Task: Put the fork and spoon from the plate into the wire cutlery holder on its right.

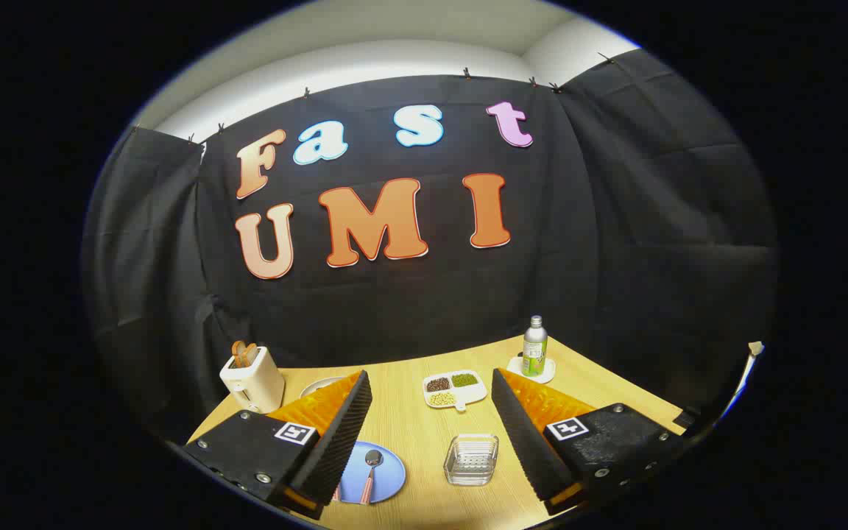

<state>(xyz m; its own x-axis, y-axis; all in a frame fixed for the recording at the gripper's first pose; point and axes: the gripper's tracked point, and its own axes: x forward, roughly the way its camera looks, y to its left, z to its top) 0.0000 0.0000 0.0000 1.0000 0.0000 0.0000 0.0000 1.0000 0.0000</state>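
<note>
**Claw wide open above the table, nothing held**

The claw [431, 412] hung over the light wooden table [409, 427] with its two fingers spread far apart and nothing between them. A round blue plate [387, 475] lay just beside the left finger, partly hidden by it, and a metal spoon with a pink handle [370, 471] rested on the plate. The fork could not be made out. A clear, square cutlery holder [471, 458] stood on the table to the right of the plate, in the gap between the fingers. Beyond them sat a white divided dish of beans and seeds [454, 389], a green-labelled bottle on a white coaster [534, 348], and a cream toaster with toast [252, 379].
</note>
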